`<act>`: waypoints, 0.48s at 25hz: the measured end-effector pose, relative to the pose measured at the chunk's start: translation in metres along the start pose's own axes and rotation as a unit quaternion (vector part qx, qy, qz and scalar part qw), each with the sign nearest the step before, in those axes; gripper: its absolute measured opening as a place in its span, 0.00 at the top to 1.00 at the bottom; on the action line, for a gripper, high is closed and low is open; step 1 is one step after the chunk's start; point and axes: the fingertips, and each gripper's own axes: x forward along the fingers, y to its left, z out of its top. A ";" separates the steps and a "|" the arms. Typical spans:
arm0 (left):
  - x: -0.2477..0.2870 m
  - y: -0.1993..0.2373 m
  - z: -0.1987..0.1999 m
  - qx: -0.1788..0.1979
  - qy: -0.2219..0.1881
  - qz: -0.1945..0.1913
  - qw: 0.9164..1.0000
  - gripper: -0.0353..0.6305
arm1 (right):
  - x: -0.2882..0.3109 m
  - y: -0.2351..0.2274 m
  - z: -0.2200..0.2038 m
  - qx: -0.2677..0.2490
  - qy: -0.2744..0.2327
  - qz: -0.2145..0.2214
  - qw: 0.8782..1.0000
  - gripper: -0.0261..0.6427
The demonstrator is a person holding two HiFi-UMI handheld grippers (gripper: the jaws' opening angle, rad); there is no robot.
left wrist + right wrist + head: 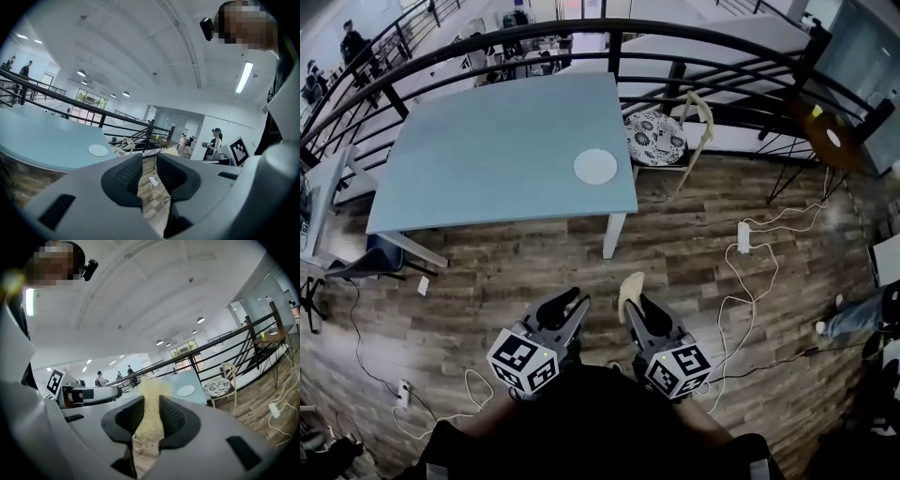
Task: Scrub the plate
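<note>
Blue table (487,150) well ahead of left gripper (567,305); patterned chair (656,138) beyond table's rt corner; pwr strip (744,236) fwd-right of gripper, on wood floor (487,272).

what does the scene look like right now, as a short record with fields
plate: white, lying flat on the table, nothing touching it
table: light blue, plate near its right end
left tongs: open, nothing between them
right tongs: shut on a yellow sponge
position: both tongs held short of the table
stage: scrubbing not yet begun
</note>
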 end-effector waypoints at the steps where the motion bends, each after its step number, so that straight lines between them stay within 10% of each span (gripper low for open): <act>1: 0.005 0.012 0.008 0.000 -0.001 -0.005 1.000 0.79 | 0.013 -0.001 0.006 -0.002 -0.001 -0.005 1.000 0.81; 12: 0.029 0.151 0.066 -0.020 -0.005 -0.046 0.999 0.79 | 0.140 0.006 0.040 -0.004 0.011 -0.069 0.998 0.81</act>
